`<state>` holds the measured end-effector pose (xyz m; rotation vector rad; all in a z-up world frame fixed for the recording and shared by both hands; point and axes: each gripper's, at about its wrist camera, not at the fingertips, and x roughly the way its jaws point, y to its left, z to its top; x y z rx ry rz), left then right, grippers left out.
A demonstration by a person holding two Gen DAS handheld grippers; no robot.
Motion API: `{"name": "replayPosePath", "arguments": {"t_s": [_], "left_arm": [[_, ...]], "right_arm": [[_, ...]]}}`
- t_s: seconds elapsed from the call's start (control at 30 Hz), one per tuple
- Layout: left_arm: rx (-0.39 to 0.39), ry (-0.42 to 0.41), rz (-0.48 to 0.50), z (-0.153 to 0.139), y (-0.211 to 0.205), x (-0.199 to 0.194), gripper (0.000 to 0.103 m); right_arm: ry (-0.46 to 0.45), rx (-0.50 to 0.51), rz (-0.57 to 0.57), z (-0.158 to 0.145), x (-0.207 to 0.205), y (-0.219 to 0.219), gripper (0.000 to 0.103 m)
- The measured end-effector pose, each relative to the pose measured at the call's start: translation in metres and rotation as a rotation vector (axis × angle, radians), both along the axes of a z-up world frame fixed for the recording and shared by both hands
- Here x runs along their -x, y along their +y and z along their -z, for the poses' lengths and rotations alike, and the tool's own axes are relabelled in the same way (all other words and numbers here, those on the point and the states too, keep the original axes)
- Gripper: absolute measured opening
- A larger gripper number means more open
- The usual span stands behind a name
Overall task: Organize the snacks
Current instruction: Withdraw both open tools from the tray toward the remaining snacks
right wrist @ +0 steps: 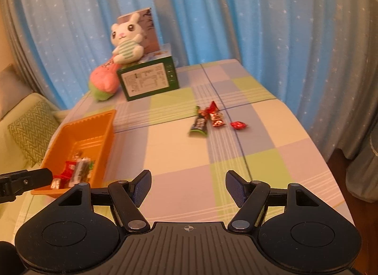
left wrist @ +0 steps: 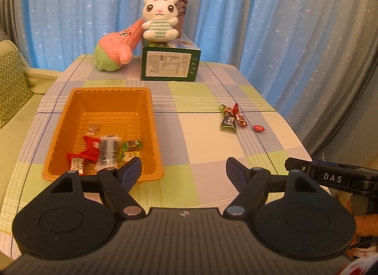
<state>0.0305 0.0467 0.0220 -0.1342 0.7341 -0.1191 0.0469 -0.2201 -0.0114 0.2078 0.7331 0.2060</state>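
Lying on the table at twelve o'clock from the empty, parted right gripper, three snacks wait; the left gripper, empty and apart, has the tray at ten o'clock.

Both views are evenly bright, with a warm indoor cast. Daylight glows through the blue curtains across the top of each frame. Shadows on the checked tablecloth are soft and faint. Fisheye bending curves the edges, the corners darken, and slight blur softens the lower left of the right wrist view.
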Motion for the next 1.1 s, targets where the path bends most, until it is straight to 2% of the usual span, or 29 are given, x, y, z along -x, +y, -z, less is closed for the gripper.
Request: {"name": "replayPosePath", "arguments": {"t_s": [0.63, 1.1], "left_arm": [[-0.009, 0.019, 0.086, 0.011, -0.044, -0.034, 0.076], [-0.006, 0.059, 0.103, 0.042, -0.077, -0.088, 0.076]], "right_arm": [[0.025, 0.013, 0.053, 0.017, -0.024, -0.036, 0.069], [0.015, 0.06, 0.022, 0.046, -0.075, -0.065, 0.069]]}}
